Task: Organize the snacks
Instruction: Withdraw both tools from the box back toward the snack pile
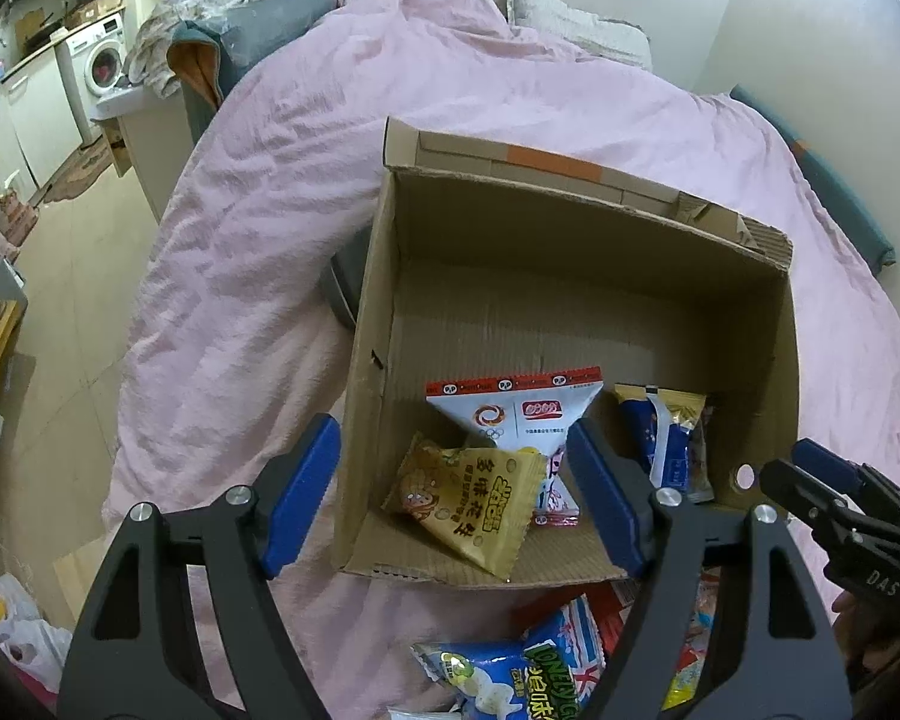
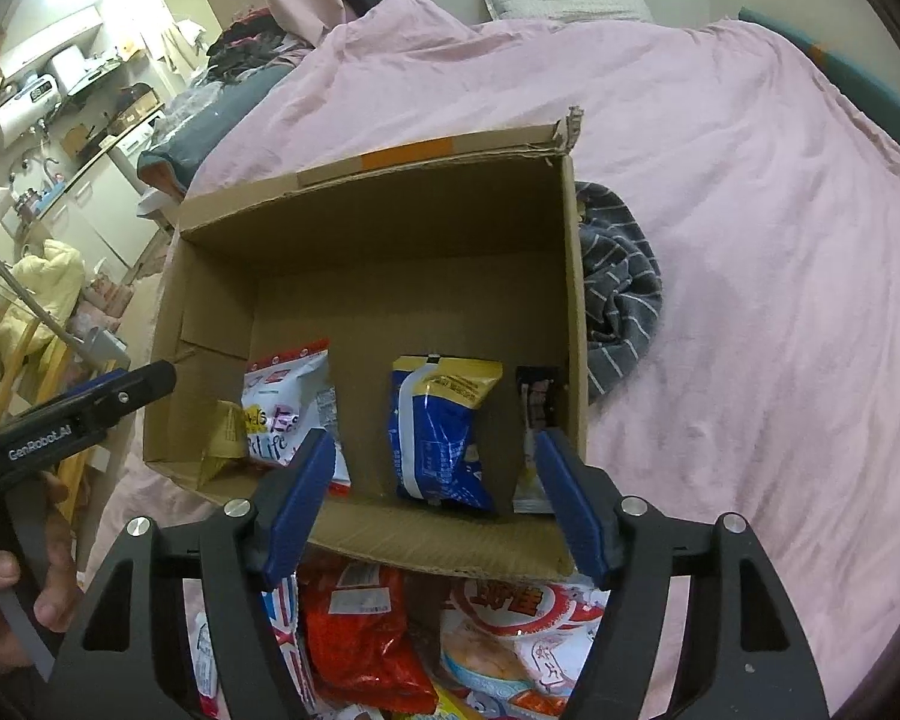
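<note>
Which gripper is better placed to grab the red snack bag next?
Right. The red snack bag lies just below the right gripper, whose jaws are open and empty; the left gripper hangs over the cardboard box.

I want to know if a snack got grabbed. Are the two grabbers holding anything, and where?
No. The left gripper and the right gripper are both open and empty, above the snacks in the cardboard box.
</note>
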### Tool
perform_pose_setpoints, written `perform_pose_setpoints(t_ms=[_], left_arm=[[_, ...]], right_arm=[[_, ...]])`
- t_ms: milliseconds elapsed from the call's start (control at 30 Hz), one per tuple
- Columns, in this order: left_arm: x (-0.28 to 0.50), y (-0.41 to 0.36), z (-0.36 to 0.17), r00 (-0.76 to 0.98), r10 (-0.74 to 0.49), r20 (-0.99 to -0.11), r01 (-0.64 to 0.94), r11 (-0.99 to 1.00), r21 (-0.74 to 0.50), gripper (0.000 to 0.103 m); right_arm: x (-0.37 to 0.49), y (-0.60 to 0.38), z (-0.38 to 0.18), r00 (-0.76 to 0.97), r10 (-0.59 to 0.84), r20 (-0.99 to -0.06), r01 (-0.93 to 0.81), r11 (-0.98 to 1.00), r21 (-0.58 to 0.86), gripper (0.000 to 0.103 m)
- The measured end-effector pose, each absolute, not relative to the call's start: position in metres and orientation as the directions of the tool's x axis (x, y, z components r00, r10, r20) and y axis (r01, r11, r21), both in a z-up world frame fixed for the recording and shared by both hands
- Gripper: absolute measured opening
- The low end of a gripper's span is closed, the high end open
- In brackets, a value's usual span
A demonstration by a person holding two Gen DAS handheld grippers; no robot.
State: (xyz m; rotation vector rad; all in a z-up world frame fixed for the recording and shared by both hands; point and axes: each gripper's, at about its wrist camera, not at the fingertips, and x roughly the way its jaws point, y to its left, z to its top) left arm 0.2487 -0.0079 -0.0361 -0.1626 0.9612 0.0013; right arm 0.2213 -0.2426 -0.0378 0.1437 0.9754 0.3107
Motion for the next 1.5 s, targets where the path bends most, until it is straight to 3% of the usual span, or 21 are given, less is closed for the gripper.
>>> perform_pose_setpoints(t_ms=[633,767,867,1067,1500], left_arm=[[0.230,-0.007,-0.022,0.613,-0.076,-0.786,-0.044,0.991,-0.130,0.075],[0.221,-0.005,-0.013,0.635,-0.049,-0.771,-0.052,0.993,-0.105,0.076],[0.212,-0.001,-0.007,0.644,-0.036,-0.764,-0.063,0.993,-0.100,0.089],[0.192,0.006,-0.006,0.611,-0.085,-0.787,-0.060,0.986,-0.154,0.090],[0.150,0.008,-0.019,0.553,-0.073,-0.830,-0.057,0.990,-0.125,0.090]], right_arm=[[0.204,-0.251,-0.019,0.558,0.338,-0.758,-0.173,0.941,0.292,0.072],[0.191,-0.257,-0.008,0.586,0.347,-0.732,-0.168,0.936,0.309,0.085],[0.180,-0.261,-0.002,0.604,0.348,-0.717,-0.160,0.934,0.319,0.088],[0.162,-0.266,-0.003,0.600,0.356,-0.717,-0.137,0.928,0.347,0.095],[0.128,-0.267,-0.015,0.566,0.344,-0.749,-0.089,0.929,0.359,0.098]])
